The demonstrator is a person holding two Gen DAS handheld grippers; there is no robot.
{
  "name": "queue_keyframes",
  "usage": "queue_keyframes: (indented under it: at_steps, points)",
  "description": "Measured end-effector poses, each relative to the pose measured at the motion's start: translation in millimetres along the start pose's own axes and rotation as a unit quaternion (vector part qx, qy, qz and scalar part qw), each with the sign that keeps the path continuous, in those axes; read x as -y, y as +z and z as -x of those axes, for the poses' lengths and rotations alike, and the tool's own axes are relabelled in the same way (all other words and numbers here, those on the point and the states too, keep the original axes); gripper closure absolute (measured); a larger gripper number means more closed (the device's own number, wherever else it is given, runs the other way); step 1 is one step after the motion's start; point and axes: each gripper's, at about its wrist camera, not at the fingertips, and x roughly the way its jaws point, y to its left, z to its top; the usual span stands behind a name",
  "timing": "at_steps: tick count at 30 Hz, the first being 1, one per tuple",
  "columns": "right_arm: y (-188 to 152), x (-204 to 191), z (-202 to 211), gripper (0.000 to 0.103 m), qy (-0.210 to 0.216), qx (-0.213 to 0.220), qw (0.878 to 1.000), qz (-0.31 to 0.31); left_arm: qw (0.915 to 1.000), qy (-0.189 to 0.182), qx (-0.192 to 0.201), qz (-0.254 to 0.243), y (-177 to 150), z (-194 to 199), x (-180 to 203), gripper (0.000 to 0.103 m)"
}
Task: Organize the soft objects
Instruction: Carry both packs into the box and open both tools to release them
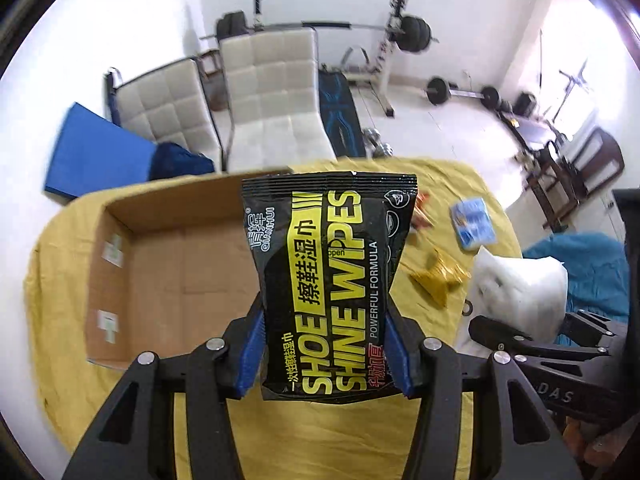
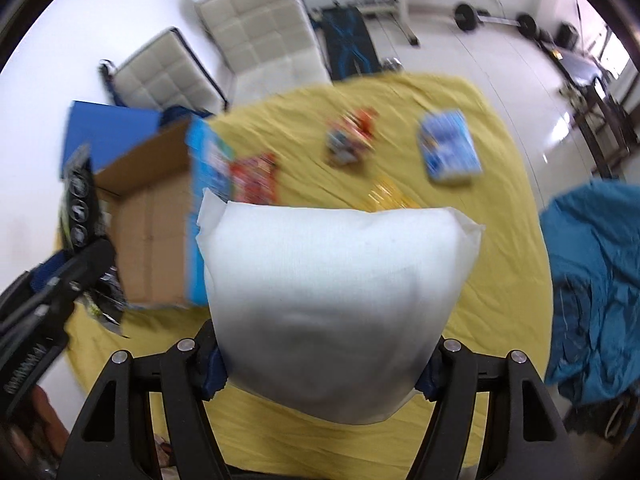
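While both grippers tilt steeply down over the yellow-covered bench [image 1: 360, 432], each carries a soft thing above it. The left gripper [image 1: 326, 344] has its blue-padded fingers [image 1: 256, 344] clenched on the sides of a black shoe wipes pack [image 1: 328, 280], which hangs over the edge of the open cardboard box [image 1: 172, 264]. The right gripper [image 2: 322, 364] grasps a white pillow [image 2: 332, 300] by its lower end, its fingers mostly hidden behind the fabric. Only the right wrist view shows the box's blue printed outer side, a red packet [image 2: 256, 178] touching it and another blurred snack packet [image 2: 352, 140]; both views catch the blue tissue pack [image 2: 448, 148] and a gold packet [image 1: 438, 276].
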Motion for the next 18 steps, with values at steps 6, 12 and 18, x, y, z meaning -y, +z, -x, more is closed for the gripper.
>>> queue_keyframes:
  at_steps: [6, 12, 18]
  points:
    - [40.9, -96.1, 14.4, 0.031, 0.017, 0.035, 0.998, 0.043, 0.9996, 0.010, 0.017, 0.019, 13.3, 9.5, -58.4, 0.054]
    - [65.7, -175.7, 2.9, 0.031, 0.016, 0.041, 0.996, 0.080, 0.9992, 0.010, 0.005, 0.039, 32.2, -8.1, -105.6, 0.054]
    - [104.4, -228.8, -48.1, 0.031, 0.008, 0.022, 0.995, 0.096, 0.9963, -0.017, -0.042, 0.074, 45.1, -51.1, -155.9, 0.054]
